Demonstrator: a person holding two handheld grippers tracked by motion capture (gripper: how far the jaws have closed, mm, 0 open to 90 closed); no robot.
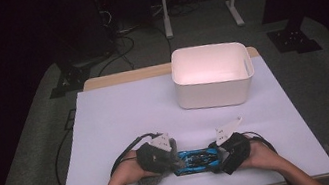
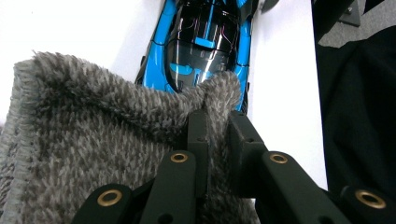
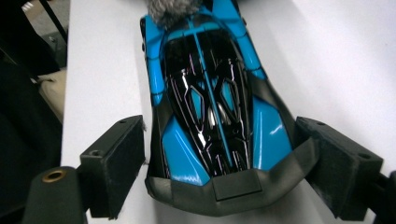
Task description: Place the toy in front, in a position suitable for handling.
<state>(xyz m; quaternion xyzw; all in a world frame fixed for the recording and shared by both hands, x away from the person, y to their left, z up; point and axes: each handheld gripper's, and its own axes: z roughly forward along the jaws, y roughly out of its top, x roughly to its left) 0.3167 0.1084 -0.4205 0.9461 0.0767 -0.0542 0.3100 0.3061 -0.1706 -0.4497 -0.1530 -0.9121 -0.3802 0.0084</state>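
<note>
A: Entry, high view. Toy car (image 1: 197, 160), blue and black, lies flat on the white tabletop (image 1: 122, 125) near the person's edge, set crosswise between the two hands.

B: Left claw (image 1: 172, 156)?

A: At the car's left end. In the left gripper view its jaws are pressed together on a fold of grey fluffy cloth (image 2: 98, 135); the pinched corner of the cloth lies over the near end of the car (image 2: 205, 42), touching the glossy black roof. The rest of the cloth hangs out to the left of the jaws.

B: Right claw (image 1: 216, 157)?

A: At the car's right end. In the right gripper view the jaws stand wide, one on each side of the car's (image 3: 210, 107) dark end piece. The right jaw sits against the body's corner; the left jaw shows a thin gap. Not clamped, as far as I can tell. A tuft of the cloth (image 3: 175, 9) shows at the far end of the car.

B: Anything else on the tabletop?

A: White bin (image 1: 212, 75), open top, at the far side, well apart from the car and both hands. Cables trail from each claw toward the person
</note>
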